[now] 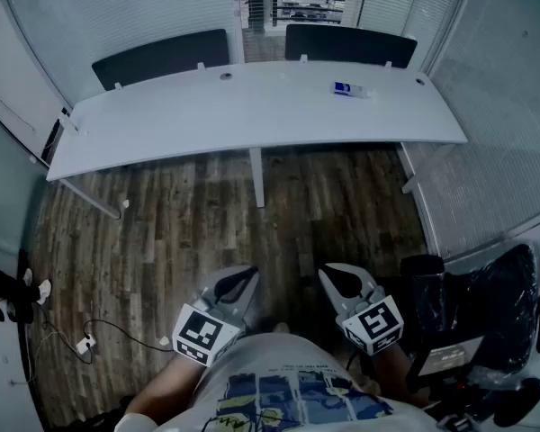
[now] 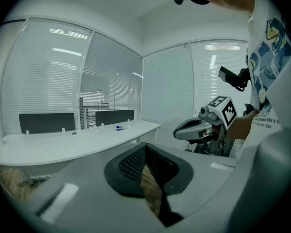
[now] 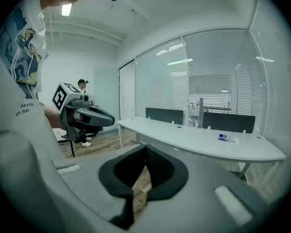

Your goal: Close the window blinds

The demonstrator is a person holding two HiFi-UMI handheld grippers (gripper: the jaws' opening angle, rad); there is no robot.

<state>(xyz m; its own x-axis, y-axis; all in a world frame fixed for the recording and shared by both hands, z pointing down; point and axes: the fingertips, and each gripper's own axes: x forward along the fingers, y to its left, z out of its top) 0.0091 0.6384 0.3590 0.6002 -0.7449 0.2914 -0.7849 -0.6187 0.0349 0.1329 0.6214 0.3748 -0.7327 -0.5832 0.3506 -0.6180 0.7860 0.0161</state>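
Glass walls hung with pale blinds [image 1: 405, 12] close in a small office. The blinds stand beyond the far edge of the worktop [image 1: 252, 115] and past its right end, and through one strip behind its middle some shelving shows. Two dark panels [image 1: 162, 57] rise along the worktop's far edge, and a small blue-and-white item [image 1: 349, 89] lies toward its right end. On the near side of the worktop, over the wood floor [image 1: 180, 232], the person holds both grippers low and side by side, well apart from the blinds. The left gripper [image 1: 243, 279] is closed, its pads meeting with nothing between them. The right gripper [image 1: 333, 277] is the same, jaws together and empty. A cable [image 1: 85, 340] trails on the floor off the worktop's near left.
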